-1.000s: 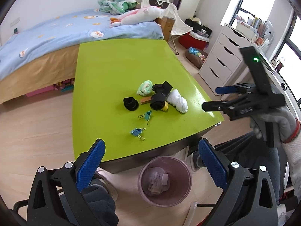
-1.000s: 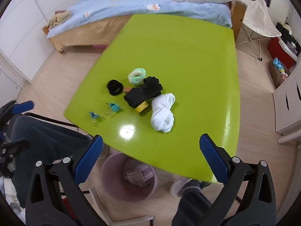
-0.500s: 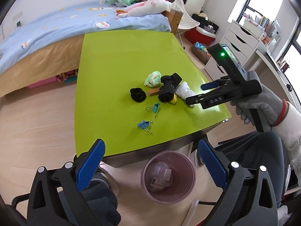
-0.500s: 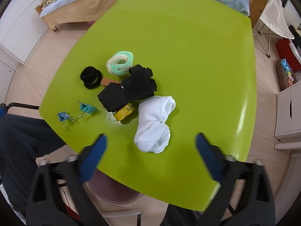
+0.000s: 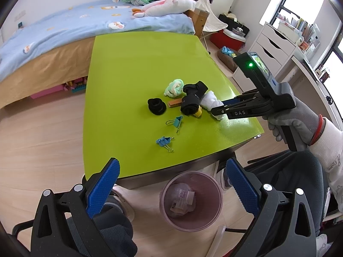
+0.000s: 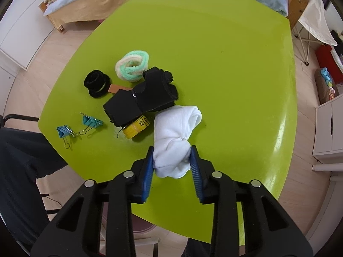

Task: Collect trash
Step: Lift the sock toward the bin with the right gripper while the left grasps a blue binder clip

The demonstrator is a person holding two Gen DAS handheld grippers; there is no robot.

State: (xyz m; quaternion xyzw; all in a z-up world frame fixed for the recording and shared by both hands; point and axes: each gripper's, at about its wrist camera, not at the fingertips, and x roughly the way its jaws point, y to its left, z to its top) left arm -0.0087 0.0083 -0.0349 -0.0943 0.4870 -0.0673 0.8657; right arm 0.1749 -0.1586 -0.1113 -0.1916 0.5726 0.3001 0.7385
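Nearest the right wrist camera, the right gripper (image 6: 171,160) has just been closing and now pinches the near end of a white sock bundle (image 6: 174,135), its 2 blue pads pressed into the cloth on either side while the far end of the bundle lies on the green table (image 6: 235,53). This looks like the grasp step of collecting 1 piece of trash: the bundle is caught but not yet lifted. The next move probably calls for a straight lift clear of the table, then a carry back over the near edge to the pink bin (image 5: 191,200) on the floor just below it, which already holds some paper scraps. The soft cloth may sag or unroll from the pads, so a firm hold matters. The left gripper (image 5: 171,190) hangs above the floor in front of the bin with its jaws spread wide and nothing between them. Just beyond the bundle, touching it, lies a black cloth roll (image 6: 145,98) with a yellow tape measure (image 6: 137,126) tucked partly under it. To the left sit 2 blue binder clips (image 6: 91,121), then a black hair tie (image 6: 96,83) and a green and cream hair tie (image 6: 133,65). A small brown piece (image 6: 115,88) is mostly hidden under the black roll and I cannot tell what it is. In the right wrist view the bin is almost wholly covered by the gripper and the table edge, and how far the pads reach under the bundle cannot be seen.
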